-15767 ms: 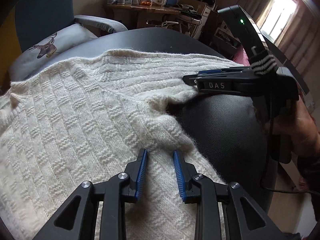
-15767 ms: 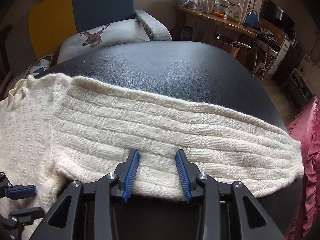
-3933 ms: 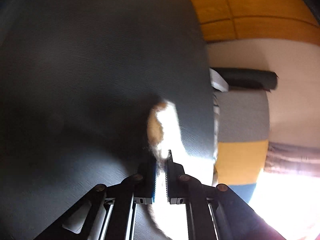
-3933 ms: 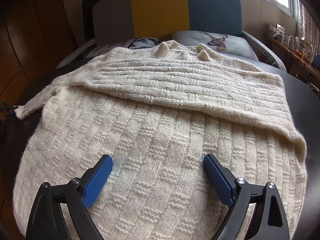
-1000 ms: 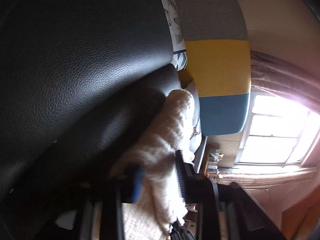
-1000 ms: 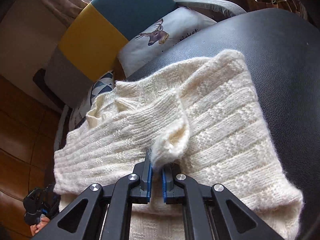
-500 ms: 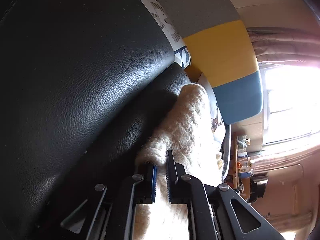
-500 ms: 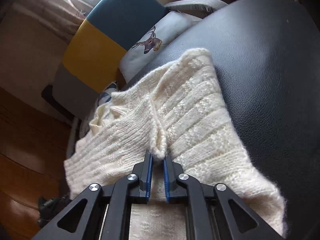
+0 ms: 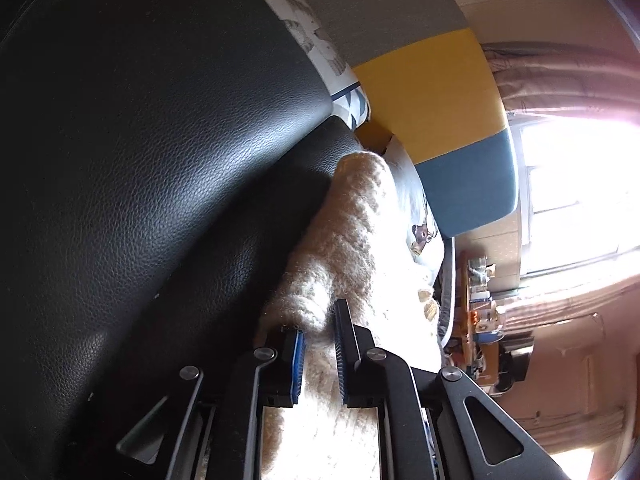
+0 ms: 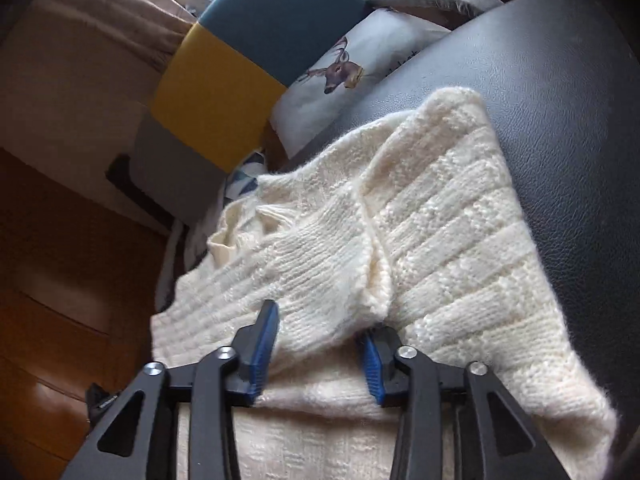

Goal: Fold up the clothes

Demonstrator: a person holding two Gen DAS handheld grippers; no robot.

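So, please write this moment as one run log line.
task: fold clothes | left gripper: pinching sweater | right gripper: opening, sweater between jaws

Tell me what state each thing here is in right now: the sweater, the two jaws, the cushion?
Cream sweater: partly folded on the black leather surface, sleeve laid across its body.
Right gripper: jaws apart, just been opening, sleeve cuff loose between them.
Left gripper: jaws nearly closed, pinching a sweater edge.
Deer cushion: lying on the chair behind.

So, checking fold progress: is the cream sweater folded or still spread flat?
Partly folded: the sweater has a sleeve doubled over its body.
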